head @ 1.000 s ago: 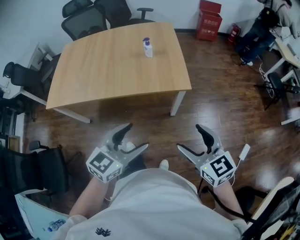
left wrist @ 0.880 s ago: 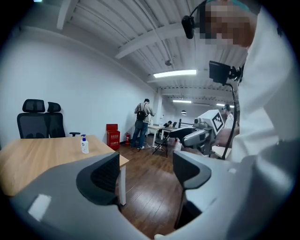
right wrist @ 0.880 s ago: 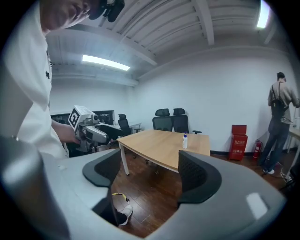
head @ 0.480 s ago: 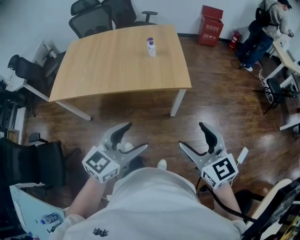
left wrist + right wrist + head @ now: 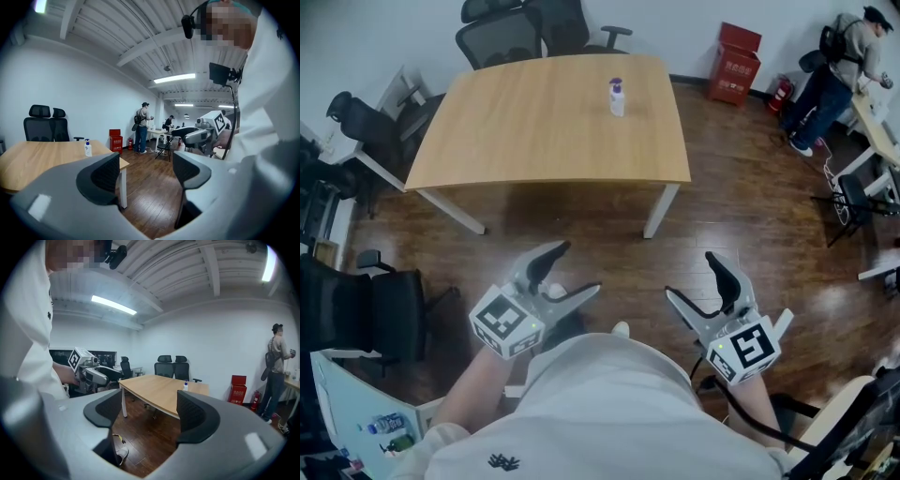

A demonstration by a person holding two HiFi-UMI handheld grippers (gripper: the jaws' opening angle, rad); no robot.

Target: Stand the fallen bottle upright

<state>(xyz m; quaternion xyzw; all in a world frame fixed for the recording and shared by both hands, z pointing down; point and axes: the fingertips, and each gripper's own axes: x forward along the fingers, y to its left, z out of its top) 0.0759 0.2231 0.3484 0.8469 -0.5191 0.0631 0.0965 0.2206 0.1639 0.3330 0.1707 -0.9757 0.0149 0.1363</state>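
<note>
In the head view, the surface (image 5: 534,122) and the bottle (image 5: 617,97) now sit a little more to the right than before. The right gripper (image 5: 694,279) has moved slightly down and right. The person (image 5: 848,47) far right shows more fully.

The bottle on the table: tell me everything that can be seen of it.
The bottle is small, with a pale, plastic-looking body, a blue pump top and a label too small to read. In the left gripper view it stands upright, not fallen. It sits alone on the wooden table, toward its far right part in the head view, touching only the tabletop.
</note>
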